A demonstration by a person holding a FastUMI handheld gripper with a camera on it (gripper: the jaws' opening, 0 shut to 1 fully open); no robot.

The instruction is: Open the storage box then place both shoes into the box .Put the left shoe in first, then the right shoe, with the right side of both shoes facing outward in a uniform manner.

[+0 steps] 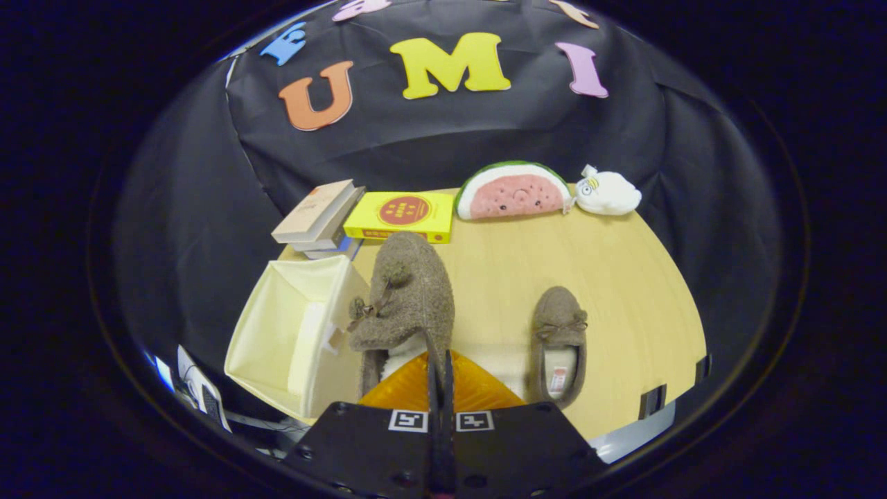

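Pinched between the closed orange fingers (439, 388), the held slipper (405, 298) is hung toe-up just beside the open storage box (277, 333), mouth alongside.

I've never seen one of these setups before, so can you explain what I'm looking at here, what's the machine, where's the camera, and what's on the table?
This is no robot arm: a person carries a two-finger gripper in a hand. The camera rides on it and looks forward along its orange fingers, hence the round, bent view. The fingers are closed on the heel edge of a fuzzy brown shoe, holding it up just beside an open cream storage box. The second shoe lies flat on the wooden table. Beyond them, along the far edge, sit a stack of books, a yellow box, a watermelon-slice plush and a small white plush.
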